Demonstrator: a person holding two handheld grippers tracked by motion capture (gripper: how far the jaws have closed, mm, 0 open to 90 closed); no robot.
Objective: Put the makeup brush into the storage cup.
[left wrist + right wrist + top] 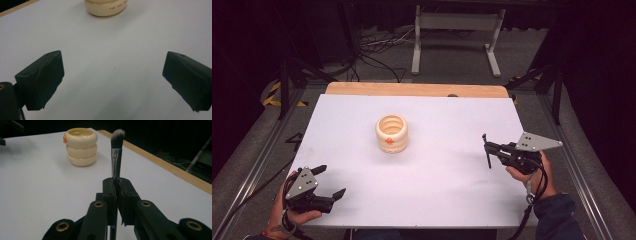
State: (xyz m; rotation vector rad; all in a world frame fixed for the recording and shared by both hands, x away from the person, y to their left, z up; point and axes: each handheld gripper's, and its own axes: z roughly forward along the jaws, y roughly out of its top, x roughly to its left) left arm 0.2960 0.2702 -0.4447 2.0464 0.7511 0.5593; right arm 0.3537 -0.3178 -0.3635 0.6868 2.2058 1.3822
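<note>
Brush (pixel 117 150) stands upright, clamped in the right hand-held gripper (pixel 117 191); the ringed cup (pixel 81 146) sits ahead-left of it, mid-desk (pixel 452 190). Left hand-held gripper (pixel 112 75) waits, jaws apart, empty.

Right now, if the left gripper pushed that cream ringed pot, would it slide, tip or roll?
The cream pot stands upright on the smooth white table, so it probably slides. Its squat, wide shape suggests it rarely tips. It looks like glazed ceramic, so likely slippery and breakable.
</note>
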